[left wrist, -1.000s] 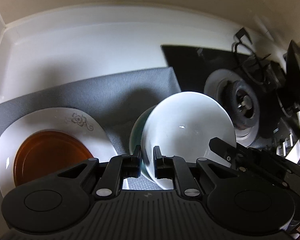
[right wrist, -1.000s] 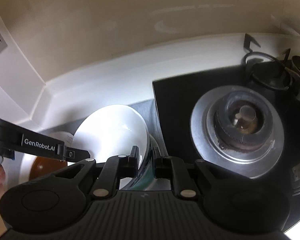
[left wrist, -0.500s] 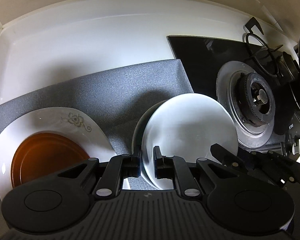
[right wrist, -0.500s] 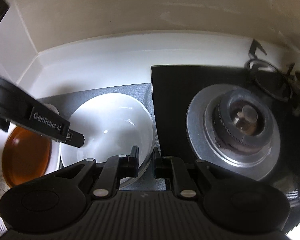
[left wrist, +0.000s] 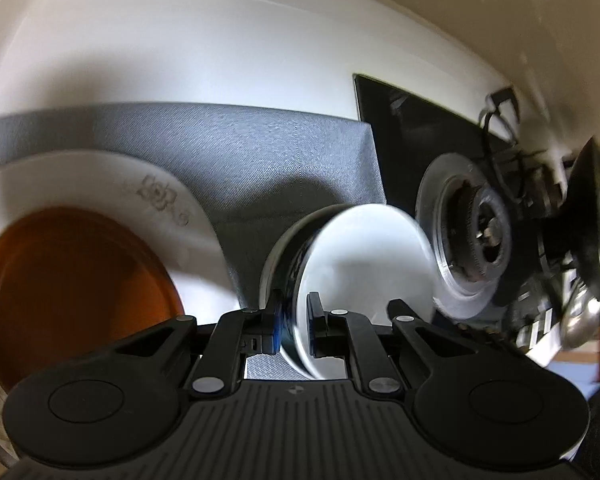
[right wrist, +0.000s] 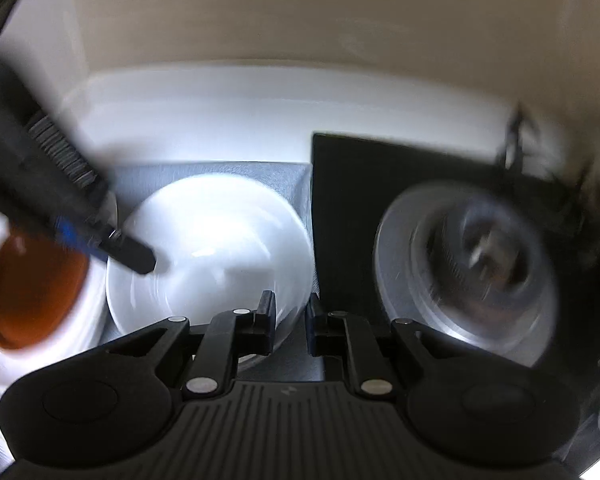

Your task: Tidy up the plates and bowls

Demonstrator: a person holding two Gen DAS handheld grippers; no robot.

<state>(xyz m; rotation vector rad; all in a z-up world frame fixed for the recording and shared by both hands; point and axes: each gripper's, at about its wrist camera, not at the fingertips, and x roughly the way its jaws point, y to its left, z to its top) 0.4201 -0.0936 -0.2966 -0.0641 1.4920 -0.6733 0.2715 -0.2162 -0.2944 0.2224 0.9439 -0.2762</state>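
My left gripper is shut on the near rim of a white bowl, which is nested in a second bowl over the grey mat. In the right wrist view the same white bowl sits left of centre, and my right gripper is closed around its right rim. The left gripper reaches in from the upper left over the bowl's left rim. An amber plate lies in a white flowered plate to the left.
A black glass hob with a silver burner lies right of the mat; it shows blurred in the right wrist view. A dark pan stands at the far right. White counter and wall run behind.
Both views have tilted and blurred with motion. The nested bowls have come down toward the mat and sit flatter in the right wrist view. Both grippers stay on the rim.
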